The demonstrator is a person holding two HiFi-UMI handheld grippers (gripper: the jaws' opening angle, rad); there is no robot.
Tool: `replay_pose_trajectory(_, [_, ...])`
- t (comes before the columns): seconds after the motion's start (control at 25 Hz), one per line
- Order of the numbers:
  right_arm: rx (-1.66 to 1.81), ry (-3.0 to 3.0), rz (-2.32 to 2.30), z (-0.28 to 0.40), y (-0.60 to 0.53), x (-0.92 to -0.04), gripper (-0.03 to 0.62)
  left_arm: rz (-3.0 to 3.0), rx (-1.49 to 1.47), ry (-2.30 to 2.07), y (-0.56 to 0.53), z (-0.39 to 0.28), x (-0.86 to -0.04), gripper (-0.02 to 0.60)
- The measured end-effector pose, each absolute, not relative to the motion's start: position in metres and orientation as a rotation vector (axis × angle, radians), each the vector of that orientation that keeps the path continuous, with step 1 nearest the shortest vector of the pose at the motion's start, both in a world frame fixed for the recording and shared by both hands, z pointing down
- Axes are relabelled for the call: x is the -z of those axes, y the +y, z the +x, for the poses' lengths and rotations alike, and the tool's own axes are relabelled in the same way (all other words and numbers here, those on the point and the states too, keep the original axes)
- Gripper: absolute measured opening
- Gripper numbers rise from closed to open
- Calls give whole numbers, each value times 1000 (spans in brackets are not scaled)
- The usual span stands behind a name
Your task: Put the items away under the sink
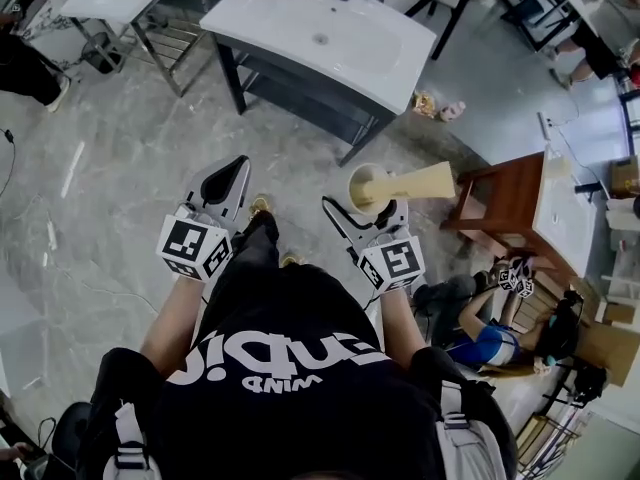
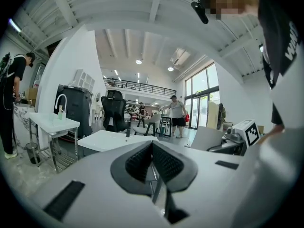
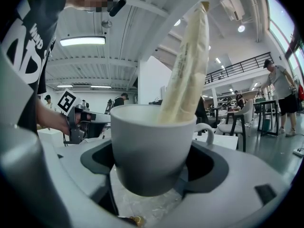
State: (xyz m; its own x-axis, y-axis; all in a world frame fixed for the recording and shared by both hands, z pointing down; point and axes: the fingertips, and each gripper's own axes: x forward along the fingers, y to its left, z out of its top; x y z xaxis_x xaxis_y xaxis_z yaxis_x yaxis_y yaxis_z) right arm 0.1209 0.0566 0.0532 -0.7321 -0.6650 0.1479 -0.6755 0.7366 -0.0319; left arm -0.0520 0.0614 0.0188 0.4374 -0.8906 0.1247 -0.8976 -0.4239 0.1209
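Jaws of the right gripper (image 1: pixel 362 206) pinch the white mug (image 3: pixel 149 146) by its body, mouth up, probably so the tall cream packet (image 3: pixel 187 65) leaning inside it does not spill out. The left gripper (image 2: pixel 152 163), to its left, is pressed together on nothing, seemingly spare. The sink (image 1: pixel 310 28) stands farther off, its lower shelf (image 1: pixel 300 93) well apart from the mug.

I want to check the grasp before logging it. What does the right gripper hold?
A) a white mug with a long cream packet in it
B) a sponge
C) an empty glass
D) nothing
A: the right gripper grips the white mug between its jaws, and the long cream packet stands in it.
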Motion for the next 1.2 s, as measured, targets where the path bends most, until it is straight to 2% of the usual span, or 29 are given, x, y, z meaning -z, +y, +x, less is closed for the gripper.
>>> replay_pose_trajectory(0.68, [-101, -2795, 1174, 85, -51, -88, 445, 2661, -120, -1433, -68, -62, -62, 18])
replay_pose_trajectory(1.2, [-80, -2760, 1265, 65, -119, -271, 445, 2793, -130, -1284, -143, -71, -255, 19])
